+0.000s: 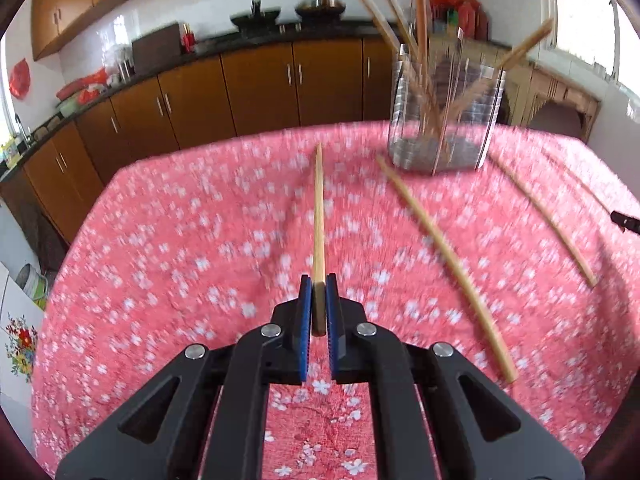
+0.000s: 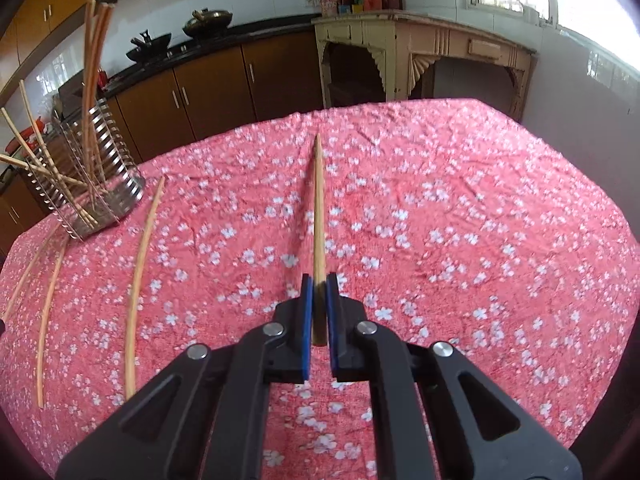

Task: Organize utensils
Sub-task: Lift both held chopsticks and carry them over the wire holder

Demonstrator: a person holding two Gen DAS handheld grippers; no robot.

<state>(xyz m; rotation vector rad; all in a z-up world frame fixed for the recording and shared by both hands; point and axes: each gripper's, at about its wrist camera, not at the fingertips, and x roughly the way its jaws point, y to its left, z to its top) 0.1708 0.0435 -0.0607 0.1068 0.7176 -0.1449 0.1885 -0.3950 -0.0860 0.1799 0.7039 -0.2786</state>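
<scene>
- The left tool (image 1: 319, 286) is clamped on a wooden chopstick (image 1: 318, 208); its blue pads (image 1: 305, 320) press the thick end from both sides, and the thin end points out towards the far edge of the tabletop (image 1: 160, 240).
- The right tool (image 2: 319, 286) likewise grips its own chopstick (image 2: 318, 208) by the thick end between blue pads (image 2: 307, 320), the shaft pointing towards the far edge.
- Both held chopsticks stand clear of the pink flowered cloth that covers the tabletop; nothing lies under their shafts.
- In the left wrist view, a slotted metal utensil holder (image 1: 444, 120) stands upright near the far right corner of the tabletop, with several chopsticks leaning in it at different angles, their ends fanning above the rim.
- Two loose chopsticks lie flat on the cloth right of the left tool: a nearer one (image 1: 448, 268) running from just beside the holder's base towards the near edge, and a farther one (image 1: 548, 224) near the right edge.
- A small dark part (image 1: 626, 222) pokes in at the right border of that view; I cannot tell what it is.
- In the right wrist view, the same holder (image 2: 100, 168) sits at the far left corner, and three loose chopsticks lie on the cloth along the left side; the closest (image 2: 140, 280) is well apart from the right tool.
- Beyond the tabletop run brown kitchen cabinets (image 2: 208, 92) under a dark counter carrying woks (image 2: 208, 20), and a cream wooden side table (image 2: 420, 52) stands by a bright window.
</scene>
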